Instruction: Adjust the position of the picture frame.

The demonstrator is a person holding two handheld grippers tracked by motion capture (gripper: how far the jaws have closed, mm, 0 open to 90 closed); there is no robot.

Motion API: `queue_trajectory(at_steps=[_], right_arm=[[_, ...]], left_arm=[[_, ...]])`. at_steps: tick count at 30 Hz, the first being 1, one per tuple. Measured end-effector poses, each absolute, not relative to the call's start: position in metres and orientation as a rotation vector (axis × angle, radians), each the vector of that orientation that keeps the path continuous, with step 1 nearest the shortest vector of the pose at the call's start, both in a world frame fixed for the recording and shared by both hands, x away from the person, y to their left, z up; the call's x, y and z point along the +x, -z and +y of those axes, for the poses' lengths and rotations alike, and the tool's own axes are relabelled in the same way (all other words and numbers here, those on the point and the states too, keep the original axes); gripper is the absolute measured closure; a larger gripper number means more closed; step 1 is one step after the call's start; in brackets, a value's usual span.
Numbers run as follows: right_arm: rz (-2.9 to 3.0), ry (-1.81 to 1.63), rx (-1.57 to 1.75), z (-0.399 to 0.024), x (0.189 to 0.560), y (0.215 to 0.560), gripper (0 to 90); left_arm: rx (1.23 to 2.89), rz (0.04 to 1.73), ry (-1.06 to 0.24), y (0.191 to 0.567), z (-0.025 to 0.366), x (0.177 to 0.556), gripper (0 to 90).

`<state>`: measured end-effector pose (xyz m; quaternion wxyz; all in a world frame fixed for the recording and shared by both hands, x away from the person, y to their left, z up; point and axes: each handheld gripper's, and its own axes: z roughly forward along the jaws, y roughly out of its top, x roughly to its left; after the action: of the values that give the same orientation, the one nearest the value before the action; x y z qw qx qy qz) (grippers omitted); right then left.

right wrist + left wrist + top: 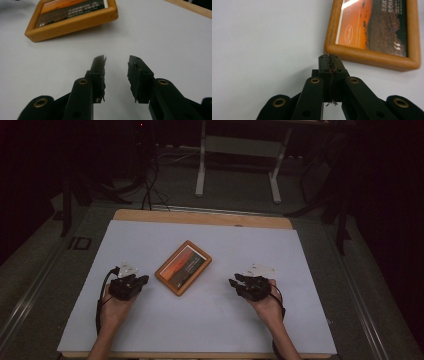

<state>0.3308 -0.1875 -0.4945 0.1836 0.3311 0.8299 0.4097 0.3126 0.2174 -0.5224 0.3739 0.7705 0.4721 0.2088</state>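
High view puts the picture frame (183, 267) flat on the white table (150, 320), near the middle and turned at an angle, with your left gripper (136, 283) just off its near-left side and your right gripper (237, 284) well apart from it on the right. Neither gripper touches the frame.

Your left gripper (329, 58) has its jaws pressed together on nothing, tips sitting just short of the frame's (372, 53) wooden corner. Your right gripper (116, 65) has its jaws spread part way, empty, with the frame (72, 23) farther off to its left.

The step in hand looks like taking hold of the frame, and here is how I would do it well. Spread your left gripper before you close in; pressed together like this it can only push the wood and skid the frame across the smooth sheet. The frame lies flat, so a jaw has to get under or over an edge: come in low along the table at the near corner, and set the pads across the wooden rail, not on the printed face. Bring your right gripper to the opposite side to steady the frame as the left closes. Close gently; the varnished wood is probably slippery, and a pinch at the very corner may let it twist.
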Motion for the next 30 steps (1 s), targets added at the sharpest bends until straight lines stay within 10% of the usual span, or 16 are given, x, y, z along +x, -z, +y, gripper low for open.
queue_trajectory(at_steps=[30], right_arm=[[2.327,-1.156,0.958,-0.195,0.330,0.504,63.5]], left_arm=[[2.114,1.163,-0.540,0.534,0.194,0.355,90.0]])
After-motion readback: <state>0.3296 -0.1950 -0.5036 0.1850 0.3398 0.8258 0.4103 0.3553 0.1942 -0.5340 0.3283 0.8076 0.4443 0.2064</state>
